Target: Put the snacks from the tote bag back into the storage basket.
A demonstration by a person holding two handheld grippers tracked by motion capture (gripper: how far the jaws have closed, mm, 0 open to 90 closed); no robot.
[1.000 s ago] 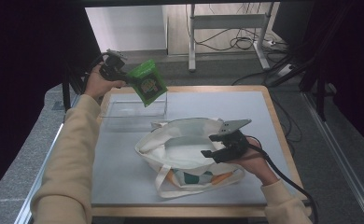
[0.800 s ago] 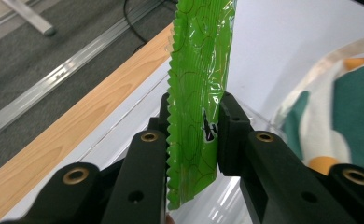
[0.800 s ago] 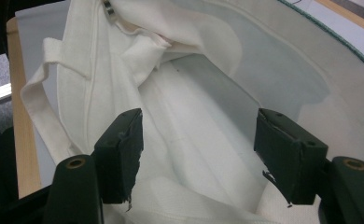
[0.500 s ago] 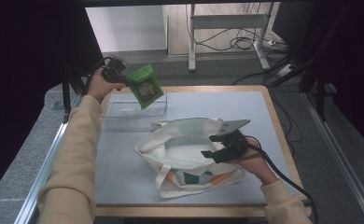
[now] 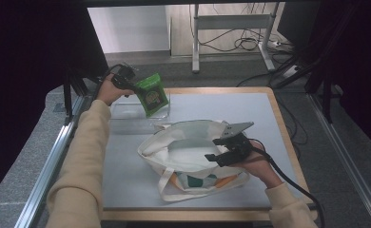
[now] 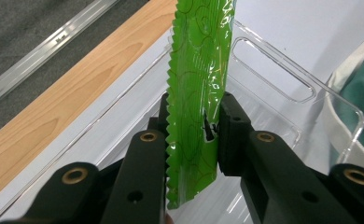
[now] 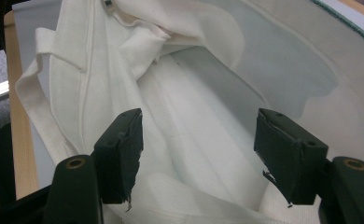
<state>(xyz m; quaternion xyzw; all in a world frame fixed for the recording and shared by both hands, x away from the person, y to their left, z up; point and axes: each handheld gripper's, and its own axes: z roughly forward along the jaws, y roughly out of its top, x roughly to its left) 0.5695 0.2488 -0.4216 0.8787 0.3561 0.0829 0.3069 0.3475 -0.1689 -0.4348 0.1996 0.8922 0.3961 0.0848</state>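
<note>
left hand-held gripper (image 6: 193,135) pinches green packet (image 6: 199,70) over clear tray (image 6: 306,93).

grey table mat (image 5: 278,114), metal desk frame (image 5: 231,23), floor cables (image 5: 250,45)

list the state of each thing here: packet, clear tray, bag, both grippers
green packet: hanging upright, clamped near its lower end, over the tray
clear tray: lying on the table, nothing visible in it
cloth bag: lying on the table, mouth open
left gripper: shut on the packet
right gripper: jaws apart at the bag's mouth
</note>
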